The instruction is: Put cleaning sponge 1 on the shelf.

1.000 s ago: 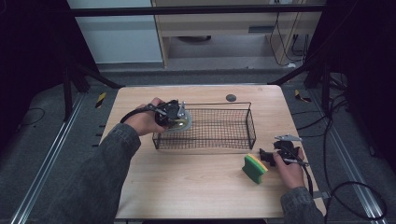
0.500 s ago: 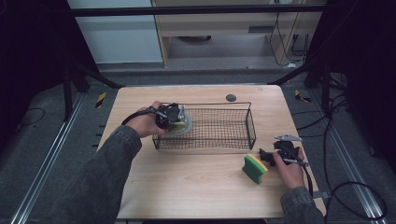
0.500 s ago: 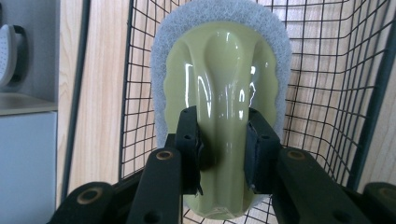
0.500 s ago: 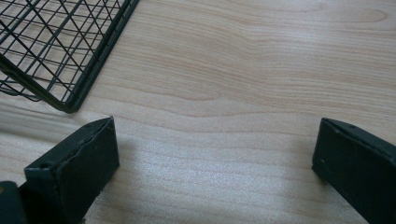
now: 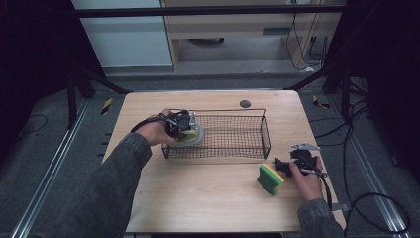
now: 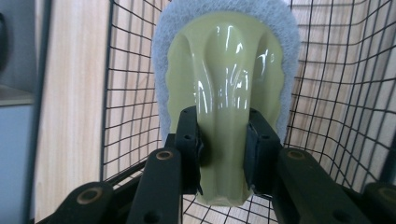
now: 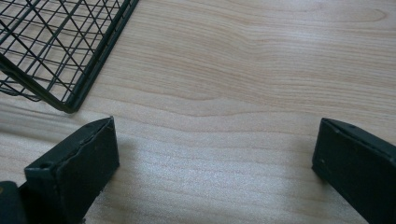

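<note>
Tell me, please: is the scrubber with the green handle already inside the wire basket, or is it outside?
Inside. The left gripper clamps the scrubber by its green handle, and the wire basket mesh surrounds it at the basket's left end.

wire basket [image 5: 233, 130] walls hem gripper [image 6: 223, 140]

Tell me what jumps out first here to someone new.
The left gripper, shut on a pale green scrubber with a grey-blue pad, holds it at the left end of the black wire basket. Near the table's right edge, the right gripper stands open over bare wood, just right of a green and yellow sponge.
</note>
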Action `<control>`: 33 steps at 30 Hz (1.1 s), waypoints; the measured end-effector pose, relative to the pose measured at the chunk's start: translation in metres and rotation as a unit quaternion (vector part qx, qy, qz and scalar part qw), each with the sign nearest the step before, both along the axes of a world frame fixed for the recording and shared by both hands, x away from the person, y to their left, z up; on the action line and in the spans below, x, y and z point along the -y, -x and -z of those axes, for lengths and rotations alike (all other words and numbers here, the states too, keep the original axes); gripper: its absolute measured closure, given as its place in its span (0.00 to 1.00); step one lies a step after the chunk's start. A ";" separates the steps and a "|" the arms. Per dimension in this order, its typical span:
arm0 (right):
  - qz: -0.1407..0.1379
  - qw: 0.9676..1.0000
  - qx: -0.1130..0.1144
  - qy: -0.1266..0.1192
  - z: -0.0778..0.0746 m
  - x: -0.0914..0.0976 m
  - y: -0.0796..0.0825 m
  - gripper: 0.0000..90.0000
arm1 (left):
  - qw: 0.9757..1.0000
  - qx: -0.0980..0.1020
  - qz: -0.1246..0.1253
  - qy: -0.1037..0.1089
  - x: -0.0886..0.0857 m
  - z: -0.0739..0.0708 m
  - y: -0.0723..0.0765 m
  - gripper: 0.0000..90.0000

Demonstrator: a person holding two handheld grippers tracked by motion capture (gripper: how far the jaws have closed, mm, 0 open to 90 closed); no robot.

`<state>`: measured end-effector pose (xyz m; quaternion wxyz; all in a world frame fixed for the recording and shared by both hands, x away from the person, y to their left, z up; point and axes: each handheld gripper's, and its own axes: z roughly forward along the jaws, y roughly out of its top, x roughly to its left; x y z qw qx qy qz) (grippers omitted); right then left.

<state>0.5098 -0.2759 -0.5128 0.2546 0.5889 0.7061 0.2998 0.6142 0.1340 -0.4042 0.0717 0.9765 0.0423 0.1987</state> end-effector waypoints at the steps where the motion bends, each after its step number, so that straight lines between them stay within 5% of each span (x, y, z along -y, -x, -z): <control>1: 0.000 1.000 0.000 0.000 0.000 0.000 0.000 0.01 | 1.000 0.000 0.001 0.000 0.000 0.002 -0.001 0.78; 25: 0.002 1.000 0.000 -0.001 0.000 0.000 0.001 0.01 | 1.000 -0.014 -0.007 0.004 0.008 0.011 -0.006 0.71; 33: 0.002 1.000 0.000 -0.001 0.000 0.000 0.001 0.01 | 0.997 0.007 -0.019 0.073 0.004 -0.013 0.001 0.58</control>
